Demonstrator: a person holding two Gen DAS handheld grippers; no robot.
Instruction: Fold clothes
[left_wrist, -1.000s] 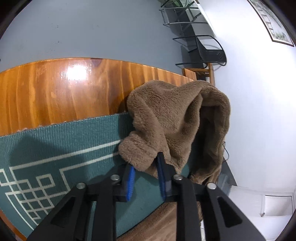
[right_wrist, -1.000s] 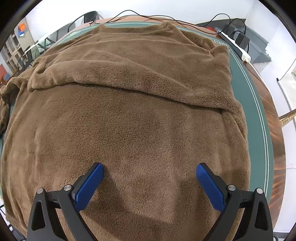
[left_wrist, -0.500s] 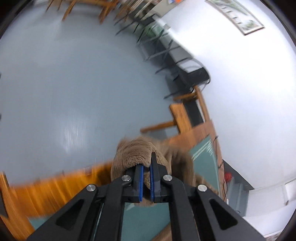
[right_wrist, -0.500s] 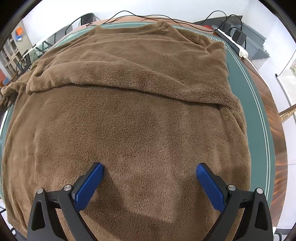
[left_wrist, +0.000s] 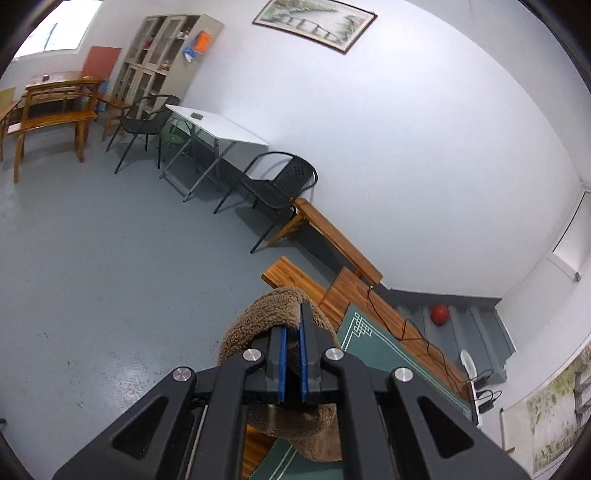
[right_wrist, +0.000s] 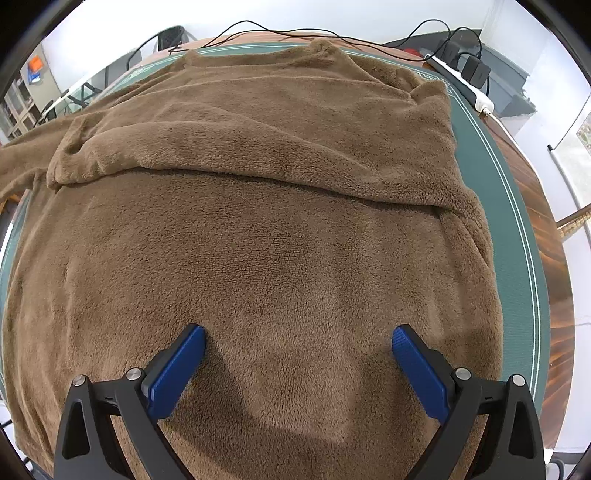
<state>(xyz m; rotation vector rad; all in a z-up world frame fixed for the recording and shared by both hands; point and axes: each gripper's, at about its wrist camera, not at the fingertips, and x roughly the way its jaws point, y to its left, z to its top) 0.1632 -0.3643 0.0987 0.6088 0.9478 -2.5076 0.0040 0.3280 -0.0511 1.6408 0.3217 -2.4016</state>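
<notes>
The fleece (right_wrist: 280, 221) covers nearly all of the mat (right_wrist: 517, 258) in the right wrist view, so the mat shows only as a green strip along the right edge and a sliver at the far edge. The table (right_wrist: 554, 295) appears as a narrow wood band beyond that strip. The fleece's near part runs out of frame below, and its left side trails off the left edge of the picture, so its full outline cannot be made out. A folded layer lies across the far half, its lower edge forming a ridge from left to right.

The right gripper (right_wrist: 297, 354) hangs over the near part of the fleece with its jaws wide apart; whether the blue pads (right_wrist: 177, 369) touch the pile cannot be told.

In the left wrist view the left gripper (left_wrist: 293, 354) is lifted above the table's corner, jaws clamped on a bunch of the fleece (left_wrist: 258, 321) that bulges past the tips and hangs beneath, hidden in part by the gripper's frame. Open floor (left_wrist: 110, 277) lies beyond. A cable (left_wrist: 406, 325) runs along the table's far edge.
</notes>
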